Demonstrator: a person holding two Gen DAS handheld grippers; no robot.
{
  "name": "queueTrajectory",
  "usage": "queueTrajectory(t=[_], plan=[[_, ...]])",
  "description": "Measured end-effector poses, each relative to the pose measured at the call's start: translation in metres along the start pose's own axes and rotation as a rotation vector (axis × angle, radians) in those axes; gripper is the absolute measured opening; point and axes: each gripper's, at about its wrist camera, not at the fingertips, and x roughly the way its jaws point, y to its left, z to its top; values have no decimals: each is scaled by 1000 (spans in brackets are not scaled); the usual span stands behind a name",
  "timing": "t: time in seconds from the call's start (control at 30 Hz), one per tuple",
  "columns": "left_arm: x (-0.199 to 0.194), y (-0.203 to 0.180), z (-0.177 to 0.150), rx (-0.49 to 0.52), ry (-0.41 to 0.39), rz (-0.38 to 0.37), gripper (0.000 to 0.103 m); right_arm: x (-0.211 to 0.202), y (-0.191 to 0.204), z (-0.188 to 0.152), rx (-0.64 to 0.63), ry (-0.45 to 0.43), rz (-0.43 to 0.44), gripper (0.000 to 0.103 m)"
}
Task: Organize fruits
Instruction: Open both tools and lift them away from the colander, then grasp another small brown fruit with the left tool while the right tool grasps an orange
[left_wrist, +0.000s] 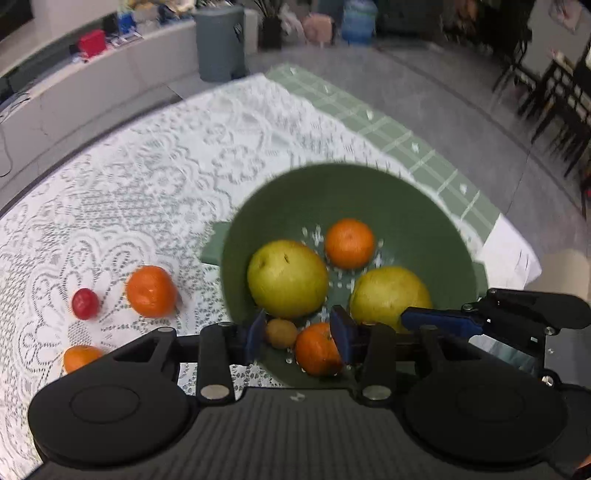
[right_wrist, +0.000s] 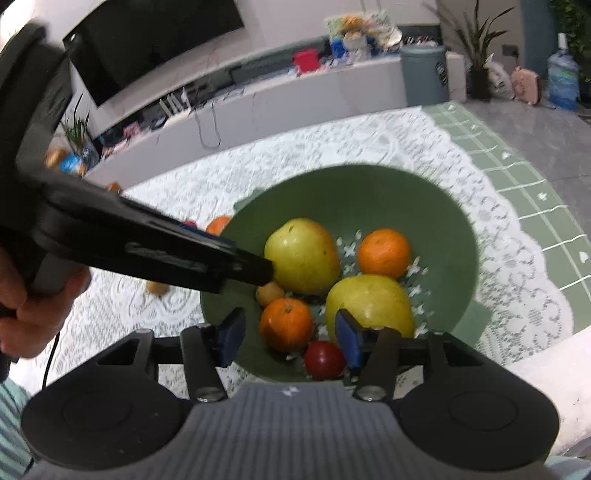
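Observation:
A green colander bowl (left_wrist: 369, 184) (right_wrist: 369, 184) stands on the lace cloth. It holds two yellow-green pears (left_wrist: 287, 278) (right_wrist: 302, 254), two oranges (left_wrist: 349, 243) (right_wrist: 286, 324), a small brown fruit (left_wrist: 281, 333) (right_wrist: 269, 293) and a red fruit (right_wrist: 324, 360). My left gripper (left_wrist: 301, 334) is open above the bowl's near rim, over the brown fruit and an orange. My right gripper (right_wrist: 290, 338) is open above the near rim, over an orange and the red fruit. On the cloth to the left lie two oranges (left_wrist: 150, 291) and a red fruit (left_wrist: 85, 303).
The left gripper's body (right_wrist: 147, 243) crosses the right wrist view from the left. The right gripper's finger (left_wrist: 517, 314) reaches in at the left wrist view's right. A green checked cloth (left_wrist: 369, 122) lies under the lace. A grey bin (left_wrist: 219, 44) stands beyond the table.

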Motion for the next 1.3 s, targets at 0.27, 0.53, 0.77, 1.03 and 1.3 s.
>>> queueTrajectory(t=[0.27, 0.53, 0.77, 1.03, 1.3], plan=[[-43, 20, -22, -83, -152, 41, 48, -11, 7, -2, 14, -111, -44, 54], [-77, 49, -57, -189, -199, 98, 48, -18, 35, -11, -72, -234, -69, 55], [-105, 71, -93, -238, -289, 178, 48, -20, 64, -19, -127, -313, -44, 61], [-110, 86, -126, -279, -363, 199, 48, -6, 113, -40, -256, -319, -26, 65], [-98, 100, -152, -297, -409, 208, 48, 16, 139, -49, -327, -289, -23, 68]])
